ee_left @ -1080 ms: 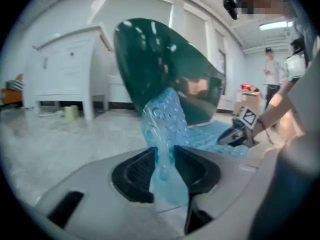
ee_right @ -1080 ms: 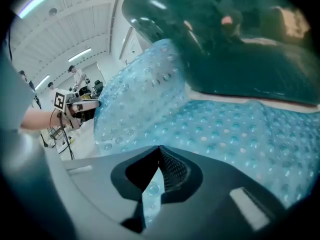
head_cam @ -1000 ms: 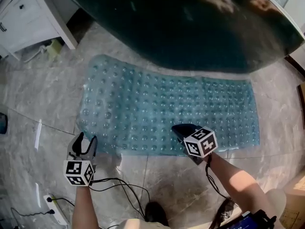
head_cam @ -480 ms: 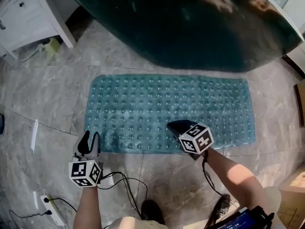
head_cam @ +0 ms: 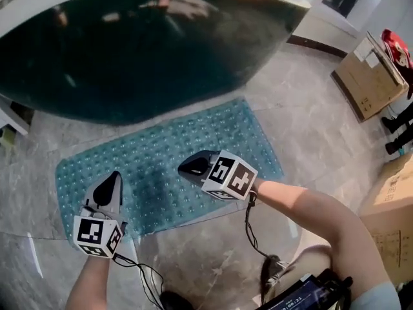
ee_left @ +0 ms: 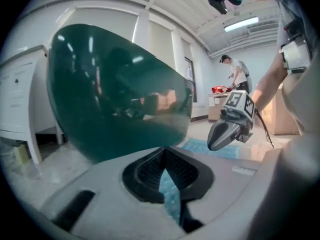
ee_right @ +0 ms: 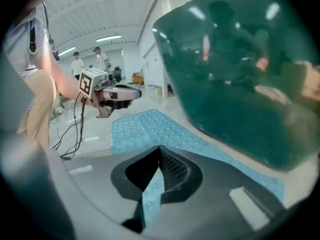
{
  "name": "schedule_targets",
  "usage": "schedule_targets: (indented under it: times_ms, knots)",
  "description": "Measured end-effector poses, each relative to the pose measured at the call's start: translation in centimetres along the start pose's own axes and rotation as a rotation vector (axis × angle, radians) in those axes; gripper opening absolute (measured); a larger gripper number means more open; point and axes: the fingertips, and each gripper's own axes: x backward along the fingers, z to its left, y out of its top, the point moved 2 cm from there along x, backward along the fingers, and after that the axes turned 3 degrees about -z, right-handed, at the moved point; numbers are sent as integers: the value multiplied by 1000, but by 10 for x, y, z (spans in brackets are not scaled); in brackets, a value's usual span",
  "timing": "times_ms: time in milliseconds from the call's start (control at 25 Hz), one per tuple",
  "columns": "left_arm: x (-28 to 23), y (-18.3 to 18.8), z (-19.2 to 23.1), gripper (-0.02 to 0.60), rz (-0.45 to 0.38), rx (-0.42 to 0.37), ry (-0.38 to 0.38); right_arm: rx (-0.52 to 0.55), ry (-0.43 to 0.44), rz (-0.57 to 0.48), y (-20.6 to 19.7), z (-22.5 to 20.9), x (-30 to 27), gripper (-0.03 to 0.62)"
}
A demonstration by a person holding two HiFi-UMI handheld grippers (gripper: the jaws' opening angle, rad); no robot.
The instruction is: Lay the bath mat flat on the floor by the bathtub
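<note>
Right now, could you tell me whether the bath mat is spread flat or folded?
Spread flat: the bath mat lies open on the floor beside the bathtub, with no fold or raised corner showing.

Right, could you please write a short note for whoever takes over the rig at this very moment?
Left gripper: jaws shut, empty, above the near left part of the bath mat.
Right gripper: jaws shut, empty, above the mat's middle.
Bath mat: spread on the floor alongside the bathtub; it looks flat, with no fold visible.
Done: mat laid out; neither gripper holds it.
Left: probably only a check of the edge by the tub, then move both grippers clear.
</note>
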Motion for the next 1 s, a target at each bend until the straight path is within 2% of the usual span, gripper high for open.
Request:
schedule_targets:
  times_ms: [120,240,320,400,520,600,720,880,1000]
  knots:
    - [-45,14,-48,8,14,35,-103,-160,-179,-45,-60,-52,65,9]
    - [-84,16,-99,8,38,59,-168,-319,-381,-82,-135,-91,134,10]
    - [-109,14,-125,8,50,83,-169,-415,-485,-152,-163,-103,171,9]
    - [-130,12,-145,8,52,128,-138,-467,-538,-220,-169,-103,189,8]
    - [-158,27,-166,8,13,138,-58,-385,-547,-259,-140,-103,187,8]
    - [-172,42,-169,8,-22,147,18,-298,-536,-299,-103,-103,178,8]
    - [-172,59,-163,8,-74,204,108,-194,-520,-416,-33,-92,166,8]
    - [-160,81,-155,6,-151,130,151,-146,-549,-597,40,-69,178,8]
    - [-153,99,-159,6,-196,75,140,-48,-559,-654,65,-45,188,8]
